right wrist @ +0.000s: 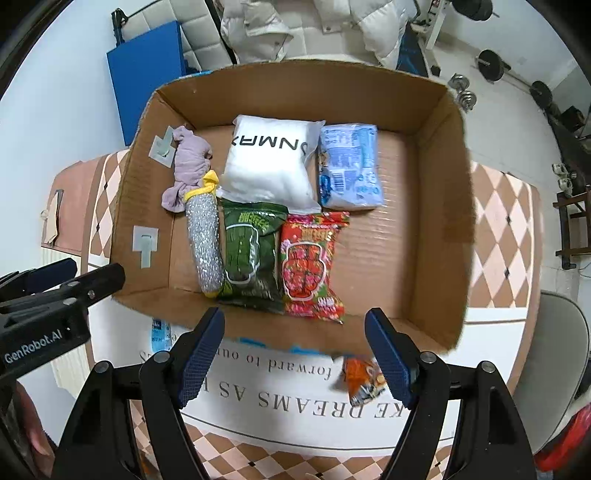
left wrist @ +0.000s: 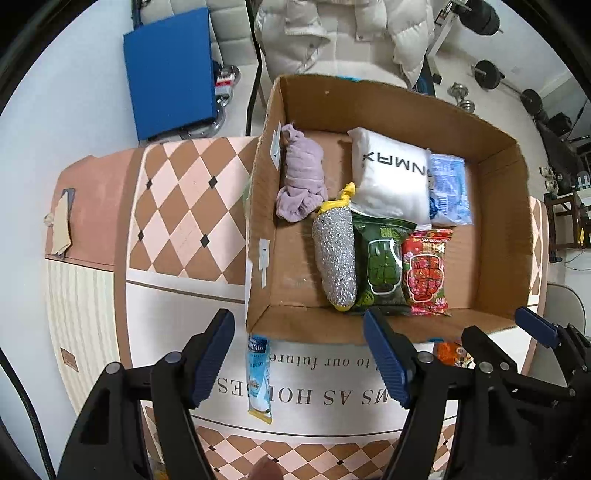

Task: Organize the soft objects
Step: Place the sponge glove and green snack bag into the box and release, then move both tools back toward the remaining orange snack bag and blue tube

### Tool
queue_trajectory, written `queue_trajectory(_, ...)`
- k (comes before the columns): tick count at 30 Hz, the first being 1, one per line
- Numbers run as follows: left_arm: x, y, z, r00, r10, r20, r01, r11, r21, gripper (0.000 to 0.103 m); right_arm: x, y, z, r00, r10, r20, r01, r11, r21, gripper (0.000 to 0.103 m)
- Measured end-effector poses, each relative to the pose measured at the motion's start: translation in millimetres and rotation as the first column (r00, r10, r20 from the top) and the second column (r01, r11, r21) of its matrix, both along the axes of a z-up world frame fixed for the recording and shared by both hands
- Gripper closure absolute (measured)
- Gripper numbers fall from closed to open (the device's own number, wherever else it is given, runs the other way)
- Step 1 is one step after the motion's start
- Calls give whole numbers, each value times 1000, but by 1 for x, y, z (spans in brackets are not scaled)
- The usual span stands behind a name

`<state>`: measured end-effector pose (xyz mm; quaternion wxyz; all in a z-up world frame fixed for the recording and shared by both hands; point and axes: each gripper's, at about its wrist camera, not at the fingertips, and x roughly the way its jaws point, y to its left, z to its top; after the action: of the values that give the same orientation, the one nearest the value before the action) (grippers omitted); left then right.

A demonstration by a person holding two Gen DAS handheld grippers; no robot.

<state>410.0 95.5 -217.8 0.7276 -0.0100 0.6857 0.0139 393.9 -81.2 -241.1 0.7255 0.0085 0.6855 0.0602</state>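
An open cardboard box (left wrist: 369,103) (right wrist: 295,88) stands on the checked tablecloth. Inside lie a purple cloth (left wrist: 301,173) (right wrist: 188,166), a white pack (left wrist: 391,173) (right wrist: 271,158), a blue tissue pack (left wrist: 448,188) (right wrist: 349,166), a silver scrubber (left wrist: 334,258) (right wrist: 205,240), a green packet (left wrist: 382,262) (right wrist: 251,251) and a red packet (left wrist: 424,273) (right wrist: 308,266). My left gripper (left wrist: 298,315) (right wrist: 83,273) hangs open above the box's near wall, with nothing between its fingers. To its right, my right gripper (right wrist: 295,314) (left wrist: 504,328) is open and empty too.
On the table in front of the box lie a light-blue sachet (left wrist: 258,376) and an orange snack packet (right wrist: 364,376) (left wrist: 452,352). Behind the table are a blue board (left wrist: 170,70), a white puffer jacket (left wrist: 347,33) and barbell weights (left wrist: 489,74). A chair (right wrist: 554,350) stands at the right.
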Motion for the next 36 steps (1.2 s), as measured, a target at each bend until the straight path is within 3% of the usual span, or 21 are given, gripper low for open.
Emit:
queue_trajectory(4, -19, -4, 17, 998, -9, 63, 8, 1000, 13, 29, -19, -7, 17, 999, -10, 48, 11, 1000, -10, 22)
queue_trajectory(5, -23, -6, 21, 997, -12, 79, 11, 1000, 16, 22, -22, -8, 21, 998, -14, 60, 14, 1000, -14, 22)
queue_trajectory(6, -28, -7, 25, 995, -16, 98, 14, 1000, 23, 9, -26, -11, 25, 997, -17, 75, 18, 1000, -18, 22)
queue_trajectory(7, -32, -8, 30, 992, -19, 123, 16, 999, 32, 6, -31, -13, 30, 996, -21, 90, 23, 999, -25, 22)
queue_trajectory(13, -58, -12, 57, 969, -14, 247, -1, 998, 61, 2, -54, -25, 60, 976, -41, 212, 58, 995, -77, 16)
queue_trajectory(15, -64, -12, 64, 961, -10, 278, -8, 998, 65, 2, -61, -27, 69, 969, -43, 242, 63, 995, -75, 0)
queue_trajectory(19, -76, -16, 79, 941, -31, 336, 4, 997, 81, 2, -78, -32, 90, 952, -61, 300, 81, 995, -56, 0)
queue_trajectory(27, -93, -24, 96, 920, -62, 387, 23, 994, 103, 2, -101, -36, 115, 932, -82, 354, 100, 994, -33, 0)
queue_trajectory(30, -96, -26, 95, 925, -82, 372, 46, 994, 103, 2, -107, -37, 120, 927, -86, 365, 102, 994, -26, 0)
queue_trajectory(36, -106, -5, 52, 955, -13, 296, -19, 994, 107, 2, -116, -46, 101, 935, -99, 342, 118, 992, -35, 0)
